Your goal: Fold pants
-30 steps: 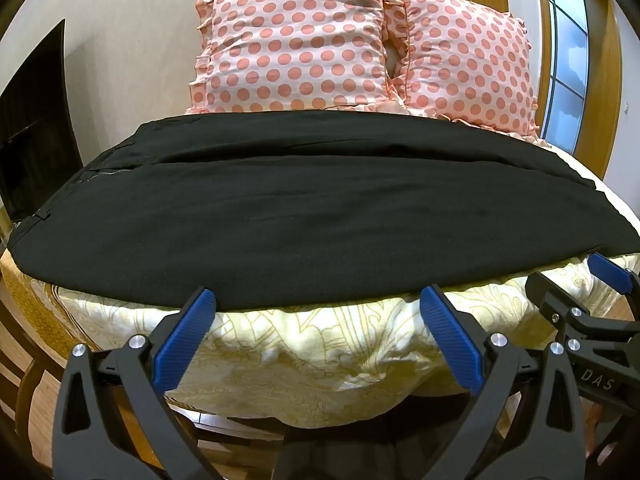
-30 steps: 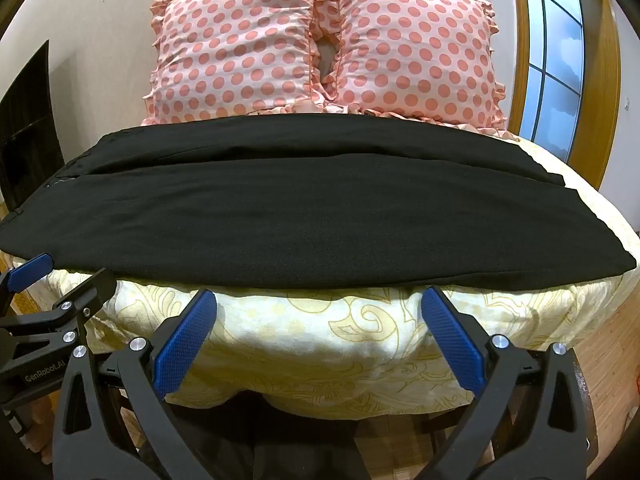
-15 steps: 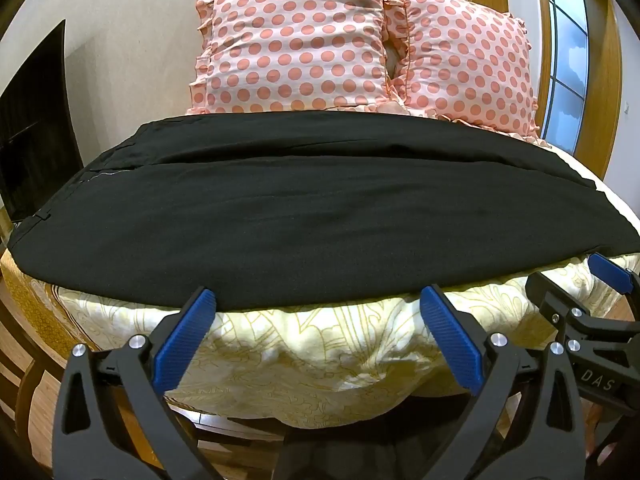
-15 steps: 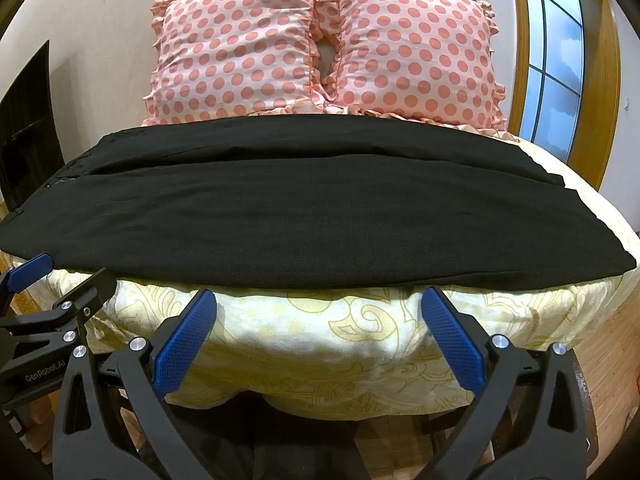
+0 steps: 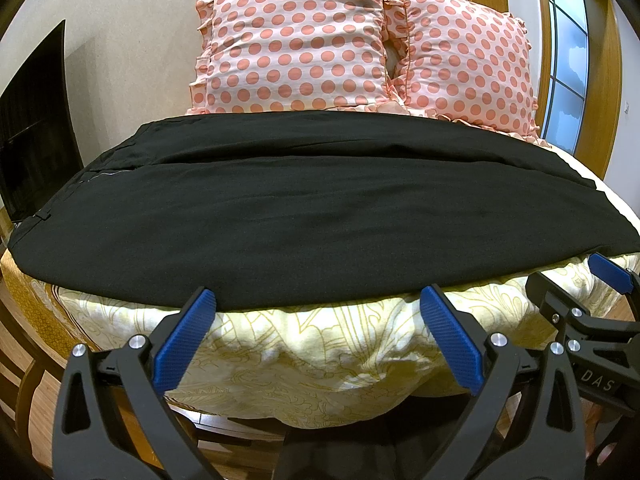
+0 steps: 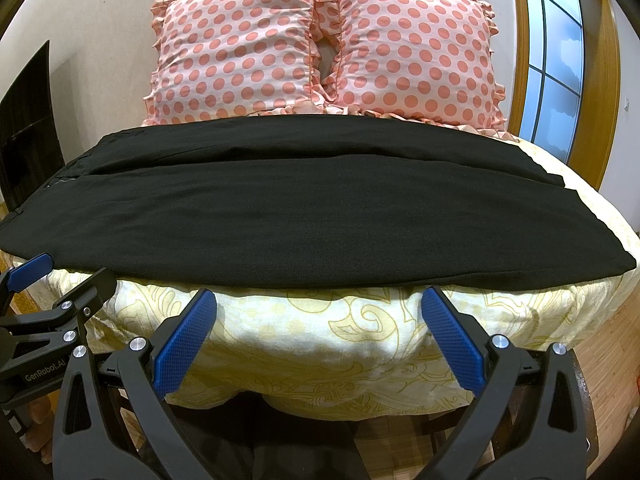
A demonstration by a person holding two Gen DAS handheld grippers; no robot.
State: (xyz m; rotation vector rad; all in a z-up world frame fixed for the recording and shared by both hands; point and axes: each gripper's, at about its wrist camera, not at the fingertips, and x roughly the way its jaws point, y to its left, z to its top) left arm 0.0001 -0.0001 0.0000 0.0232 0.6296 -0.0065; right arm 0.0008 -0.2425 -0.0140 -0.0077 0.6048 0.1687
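A dark panel [image 5: 34,128], perhaps a screen, leans by the wall at nine o'clock in the left wrist view. Toward the middle, black pants [image 5: 312,216] lie flat across a bed, stretched sideways from the nine o'clock edge to the three o'clock edge, with the waistband end [image 5: 38,216] at nine o'clock and one leg laid over the other so a long seam line runs across the upper part. The pants rest on a cream bedspread [image 5: 312,344] with a yellow leaf pattern, which droops over the near edge of the bed at six o'clock. The left gripper [image 5: 316,308] sits low at six o'clock, its blue-padded jaws spread wide and holding nothing, their tips just short of the near hem of the pants. At twelve o'clock, behind the pants, two pink ruffled pillows with coral polka dots [image 5: 296,40] stand side by side against the wall. At three o'clock a tall window with a wooden frame [image 5: 568,52] shows blue sky. The right gripper [image 6: 318,308], seen from its own camera, also hangs at six o'clock with its jaws spread wide and empty, just below the pants' near edge; in the left wrist view one of its blue fingertips [image 5: 608,278] shows at four o'clock, near the cuff end of the pants.
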